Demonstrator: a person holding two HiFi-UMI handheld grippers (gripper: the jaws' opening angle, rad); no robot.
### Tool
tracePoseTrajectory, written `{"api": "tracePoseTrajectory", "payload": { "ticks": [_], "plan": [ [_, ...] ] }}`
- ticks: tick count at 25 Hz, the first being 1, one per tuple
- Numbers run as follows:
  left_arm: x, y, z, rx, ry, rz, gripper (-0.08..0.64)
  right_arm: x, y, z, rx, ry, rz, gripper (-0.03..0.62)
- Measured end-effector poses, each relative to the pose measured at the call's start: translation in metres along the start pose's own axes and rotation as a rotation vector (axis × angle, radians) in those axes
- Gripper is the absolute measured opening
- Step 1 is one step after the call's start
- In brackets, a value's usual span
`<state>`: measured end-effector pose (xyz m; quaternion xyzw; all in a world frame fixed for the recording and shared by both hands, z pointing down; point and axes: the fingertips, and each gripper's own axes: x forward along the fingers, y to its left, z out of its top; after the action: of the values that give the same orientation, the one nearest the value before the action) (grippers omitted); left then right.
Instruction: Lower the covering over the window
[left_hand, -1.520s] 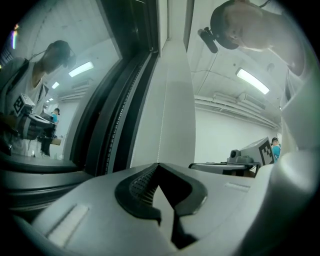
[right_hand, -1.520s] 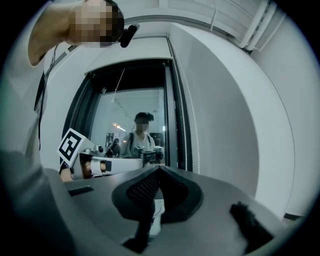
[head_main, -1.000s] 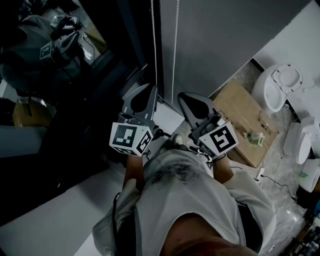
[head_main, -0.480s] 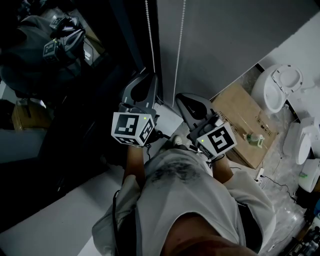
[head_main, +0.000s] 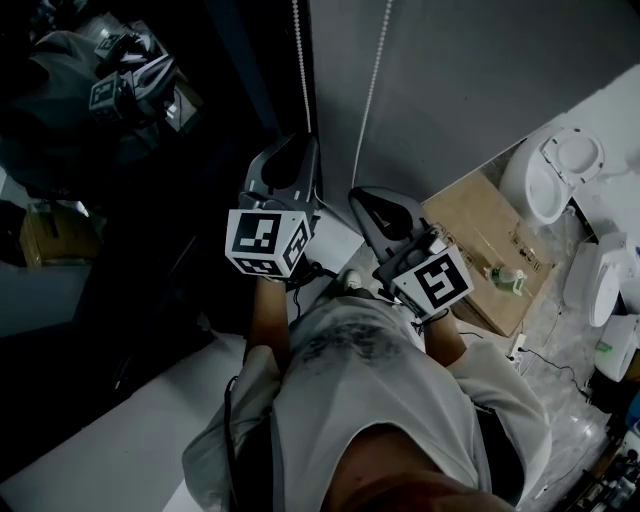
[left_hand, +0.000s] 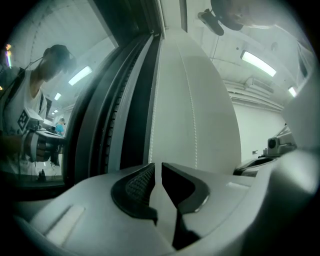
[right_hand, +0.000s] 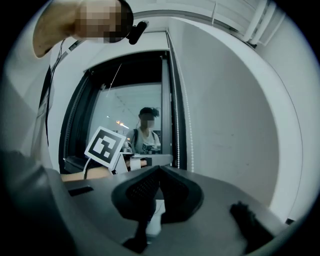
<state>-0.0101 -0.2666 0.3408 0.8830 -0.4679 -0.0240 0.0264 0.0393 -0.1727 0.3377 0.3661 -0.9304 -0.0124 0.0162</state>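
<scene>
Left gripper (head_main: 298, 150): held up against the window frame. The jaws are drawn in to a thin slit, and the left strand of the bead cord (left_hand: 151, 125) is taken between them, so the cord is grasped.

Right gripper (head_main: 368, 200): held lower, just beside the left one. The jaws are pressed together at the tips and nothing is gripped between them.

Bead cord: two strands are seen hanging side by side in front of the wall (head_main: 470, 80). The left strand (head_main: 301, 70) runs down to the left gripper's tips. The right strand (head_main: 374, 80) hangs free and ends above the right gripper, with no contact shown.

Window (right_hand: 130, 125): the glass is left bare in the part seen, and a reflection of the person and the marker cube is shown in it.

Covering: it is not made out in any view — only its cord is seen, just right of the window frame.

Floor: a cardboard box (head_main: 490, 240) is set near the wall, to the right of the person.
</scene>
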Motion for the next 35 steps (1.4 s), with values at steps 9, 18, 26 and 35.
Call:
{"api": "tracePoseTrajectory", "payload": {
  "ticks": [9, 18, 26, 35],
  "plan": [
    [0.01, 0.008, -0.001, 0.015, 0.003, 0.003, 0.069, 0.0, 0.006, 0.003, 0.005, -0.009, 0.003, 0.018],
    [0.024, 0.008, 0.0, 0.032, -0.002, -0.004, 0.081, -0.007, 0.008, -0.001, 0.011, -0.012, 0.012, 0.018],
    [0.026, 0.013, 0.001, 0.016, -0.009, 0.004, 0.015, -0.011, 0.008, 0.0, 0.009, -0.009, -0.002, 0.018],
    [-0.002, -0.012, -0.001, -0.039, -0.011, -0.088, 0.011, -0.016, 0.004, 0.017, 0.038, -0.084, 0.005, 0.018]
  ]
}}
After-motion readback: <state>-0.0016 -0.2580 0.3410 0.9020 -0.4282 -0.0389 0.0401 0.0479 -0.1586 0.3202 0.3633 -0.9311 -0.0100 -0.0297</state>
